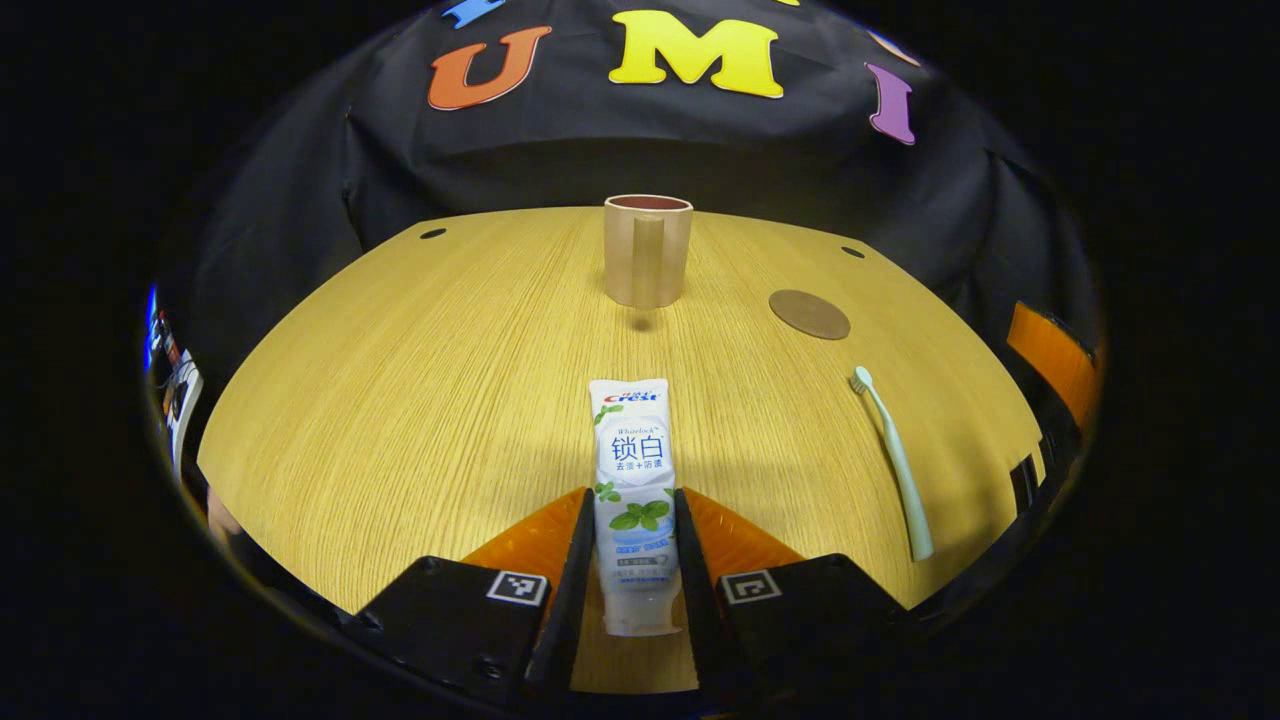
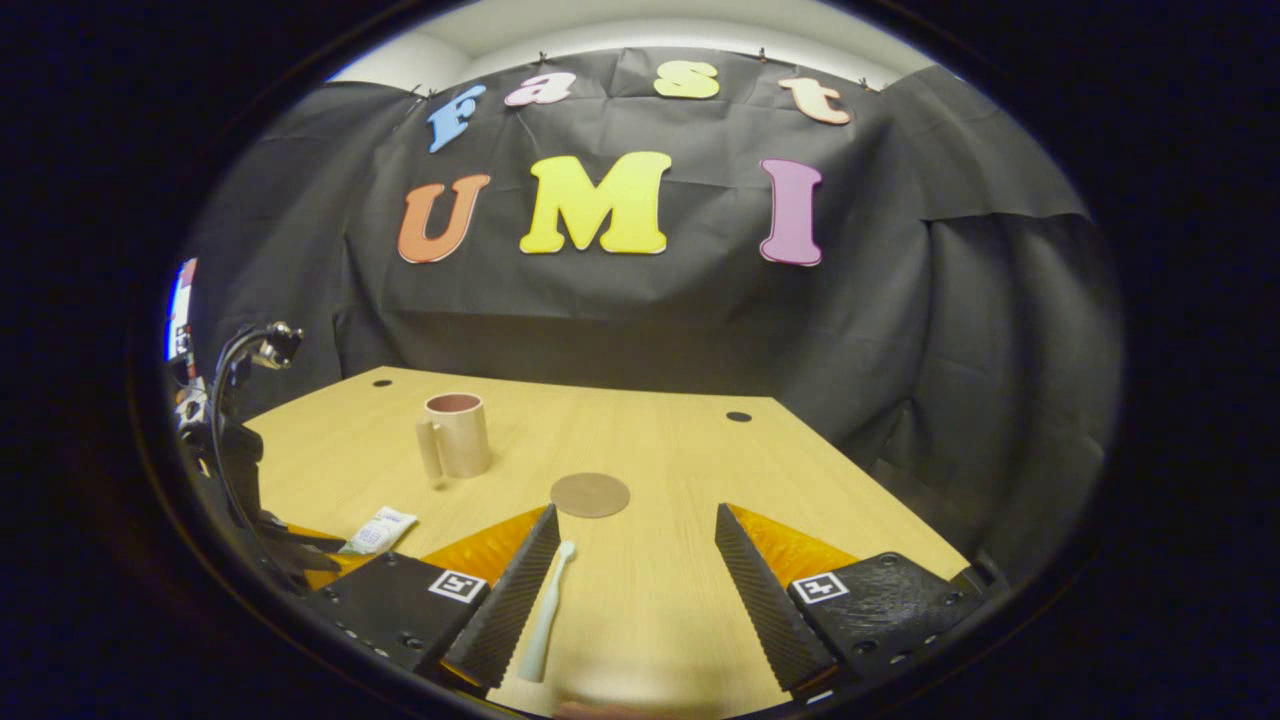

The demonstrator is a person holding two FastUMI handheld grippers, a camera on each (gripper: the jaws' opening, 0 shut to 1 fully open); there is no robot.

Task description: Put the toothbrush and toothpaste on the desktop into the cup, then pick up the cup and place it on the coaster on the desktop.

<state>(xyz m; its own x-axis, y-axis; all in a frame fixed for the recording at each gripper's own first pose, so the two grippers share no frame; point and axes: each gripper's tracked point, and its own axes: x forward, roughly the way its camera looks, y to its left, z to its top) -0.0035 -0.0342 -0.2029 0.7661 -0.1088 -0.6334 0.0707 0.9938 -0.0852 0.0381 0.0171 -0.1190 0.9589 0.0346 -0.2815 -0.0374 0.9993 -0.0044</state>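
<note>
Two claws low over desk, left claw (image 1: 630, 560) flanking toothpaste (image 1: 632, 500)

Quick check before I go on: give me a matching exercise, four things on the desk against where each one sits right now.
Things:
1. toothpaste
2. toothbrush
3. cup
4. coaster

Places or states:
A. upright at the far middle of the desk, nothing in it that I can see
B. flat round disc, bare, just right of the cup in the left gripper view
C. lying between the fingers of the left gripper
D. lying flat beside one finger of the open right gripper, head pointing toward the coaster

Pairs: 1-C, 2-D, 3-A, 4-B
</note>
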